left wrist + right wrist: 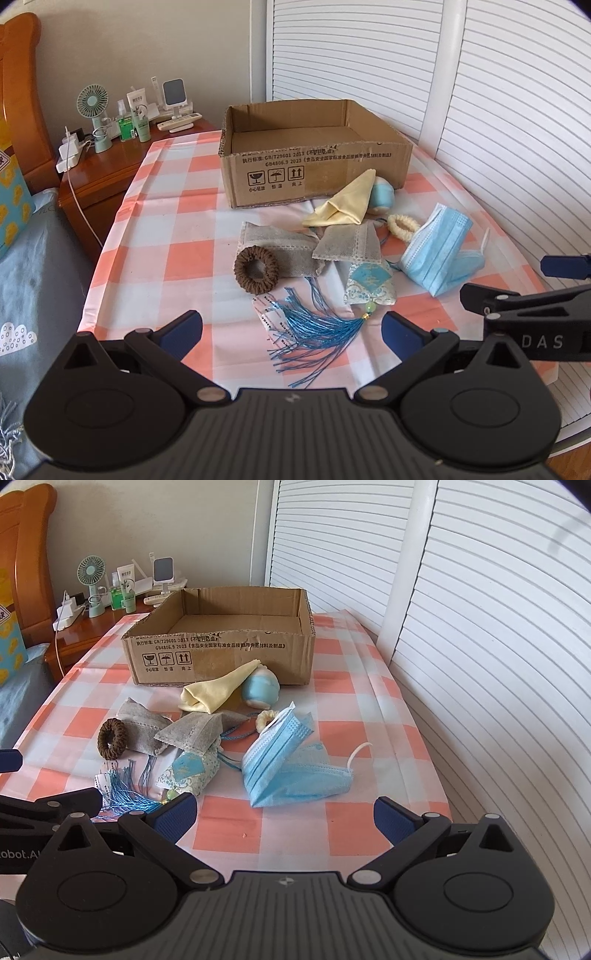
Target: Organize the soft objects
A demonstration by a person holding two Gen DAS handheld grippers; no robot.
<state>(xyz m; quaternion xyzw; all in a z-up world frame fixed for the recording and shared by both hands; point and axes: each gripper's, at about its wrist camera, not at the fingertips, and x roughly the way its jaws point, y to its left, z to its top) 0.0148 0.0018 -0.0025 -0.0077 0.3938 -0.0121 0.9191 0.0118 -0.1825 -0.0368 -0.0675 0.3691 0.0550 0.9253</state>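
Observation:
An open, empty cardboard box [314, 162] [221, 653] stands at the back of the checked tablecloth. In front of it lie soft things: a yellow cloth [345, 206] [214, 692], a blue plush ball [382, 194] [260, 690], two grey pouches [280, 251] [144, 729], a brown scrunchie [256, 269] [112, 738], a cream scrunchie [402, 227], a blue face mask [439, 251] [291, 764] and a sachet with a blue tassel [317, 328] [188, 771]. My left gripper [291, 332] is open and empty above the tassel. My right gripper [284, 818] is open and empty just before the mask.
A wooden nightstand [107, 166] at the left back carries a small fan [92, 110], bottles and chargers. A bed [33, 277] lies left of the table. White louvred doors [480, 92] stand close behind and to the right.

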